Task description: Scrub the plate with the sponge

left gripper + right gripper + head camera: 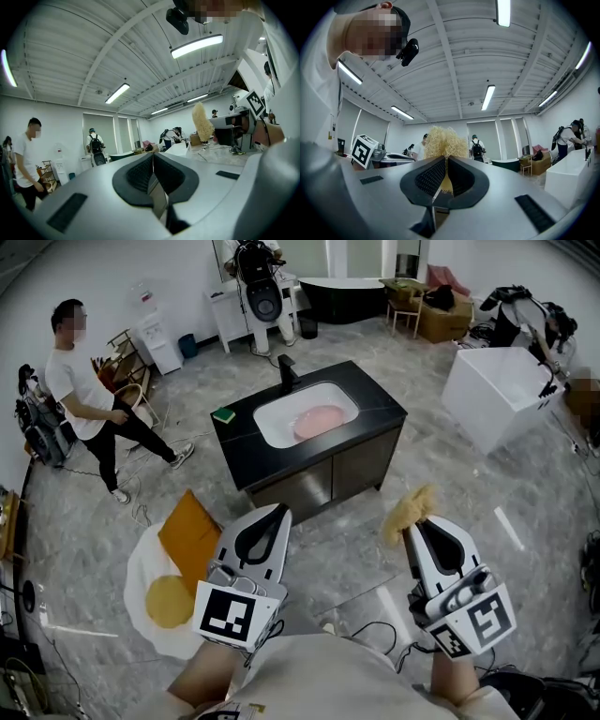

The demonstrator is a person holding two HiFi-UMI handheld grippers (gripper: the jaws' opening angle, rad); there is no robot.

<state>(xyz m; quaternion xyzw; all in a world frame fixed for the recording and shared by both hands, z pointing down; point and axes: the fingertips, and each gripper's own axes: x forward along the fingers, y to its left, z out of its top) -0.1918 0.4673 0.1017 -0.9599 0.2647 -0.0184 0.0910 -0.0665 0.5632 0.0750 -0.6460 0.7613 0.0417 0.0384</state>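
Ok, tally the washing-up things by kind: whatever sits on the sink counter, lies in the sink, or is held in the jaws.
Plate, pink, in the sink: 1
Sponge, green, on the counter: 1
Fibre scrubber, yellowish, clamped in the jaws of the right gripper: 1
Total: 3

My left gripper and right gripper were pale grey shells, each narrowing to a rounded tip around a black teardrop inset. Seen along the jaws, the pads were black and finely ribbed. They sat in smooth grey housing marked with narrow black slots. Behind each shell sat a white cube printed with bold black square markers. I wore a plain cream top. A small black camera was mounted at my head.
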